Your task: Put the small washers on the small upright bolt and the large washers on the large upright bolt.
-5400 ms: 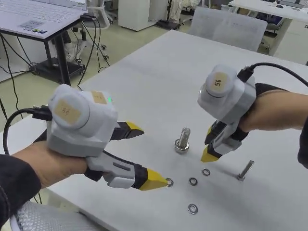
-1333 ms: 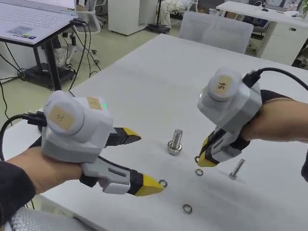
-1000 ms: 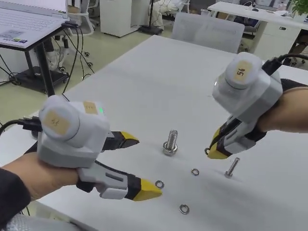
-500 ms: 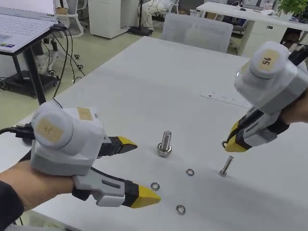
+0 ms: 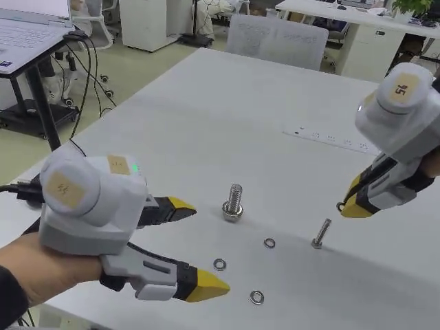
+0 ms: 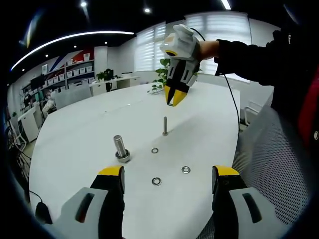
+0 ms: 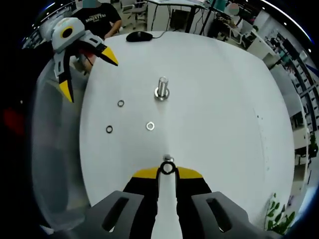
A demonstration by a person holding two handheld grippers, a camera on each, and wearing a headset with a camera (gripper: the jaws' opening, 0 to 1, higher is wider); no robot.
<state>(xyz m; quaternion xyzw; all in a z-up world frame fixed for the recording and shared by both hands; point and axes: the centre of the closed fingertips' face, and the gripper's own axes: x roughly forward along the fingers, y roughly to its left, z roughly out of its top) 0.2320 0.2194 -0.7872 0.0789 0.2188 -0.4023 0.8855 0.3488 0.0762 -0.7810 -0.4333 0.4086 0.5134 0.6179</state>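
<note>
The broad white tabletop [image 5: 206, 103] has wide bare surface beyond the bolts and to their left. Its near edge runs close under the left gripper, and a grey chair back [image 5: 275, 41] stands at the far edge.

The left gripper [image 5: 192, 246], grey-bodied with yellow-tipped black jaws, hangs low by the near edge. Its jaws are spread wide with nothing between them. In the left gripper view its tips frame the loose washers, and both bolts stand further ahead.

The right gripper [image 5: 354, 210], of the same build, is raised off the table at the right. Its jaws are pressed together on a small dark metal washer [image 7: 167, 168], which is held on edge between the yellow tips with its hole plainly open.

The large silver threaded bolt [image 5: 233, 203] stands head-down near the table's middle. It is between the two grippers, nearer the left one and apart from both.

The thin silver bolt [image 5: 320, 234] stands upright on the table, lower than the right gripper's tips and clear of them. In the right gripper view its top shows just beyond the held washer.

Three more washers lie flat on the table:
- The middle washer [image 5: 269, 243] is between the two bolts and a little nearer the person.
- The left washer [image 5: 220, 264] is just beside the left gripper's lower tip.
- The near washer [image 5: 257, 297] is closest to the table's near edge.

Their sizes are too alike to tell small from large.
</note>
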